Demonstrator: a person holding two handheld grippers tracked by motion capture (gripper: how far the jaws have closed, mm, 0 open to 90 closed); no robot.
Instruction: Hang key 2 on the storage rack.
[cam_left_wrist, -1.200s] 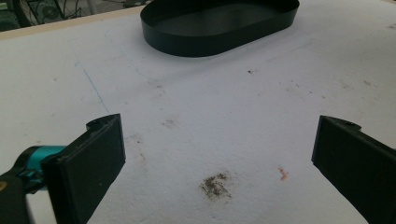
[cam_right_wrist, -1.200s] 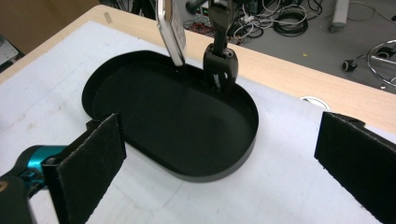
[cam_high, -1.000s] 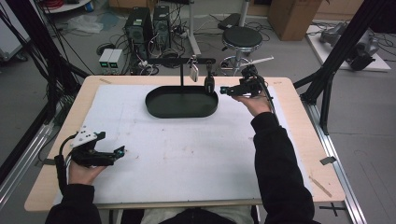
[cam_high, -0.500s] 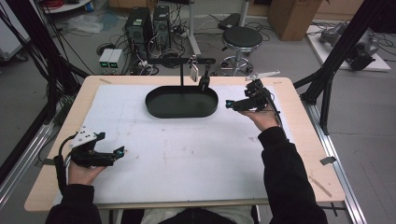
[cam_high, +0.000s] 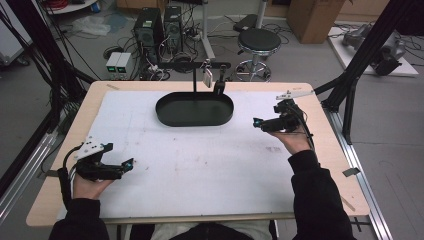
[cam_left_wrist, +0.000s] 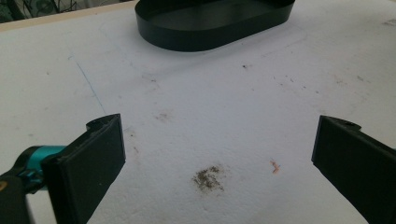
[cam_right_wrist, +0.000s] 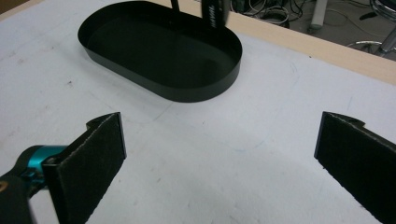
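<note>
While both grippers are held apart over a white sheet (cam_high: 200, 160) covering the wooden table (cam_high: 330, 150), nothing is gripped in either one. At the near left corner of the high view, the left gripper (cam_high: 127, 163) is held low in the person's left hand (cam_high: 87, 182), its jaws spread wide — in the left gripper view (cam_left_wrist: 215, 154) only stained white sheet is seen between them. Toward the right side, the right gripper (cam_high: 256, 122) is pointed leftward from the right hand (cam_high: 292, 142); its jaws are likewise wide apart, with bare sheet between them in the right gripper view (cam_right_wrist: 219, 154). A black oval tray (cam_high: 195, 118) is set at the far middle of the sheet, well apart from the left gripper and nearer the right one. From the tray a thin black stand (cam_high: 194, 80) rises, and two small tags — one pale (cam_high: 206, 77), one dark (cam_high: 219, 87) — are hung from its crossbar. Computer towers (cam_high: 160, 25) and a round stool (cam_high: 260, 40) are seen on the floor beyond.
</note>
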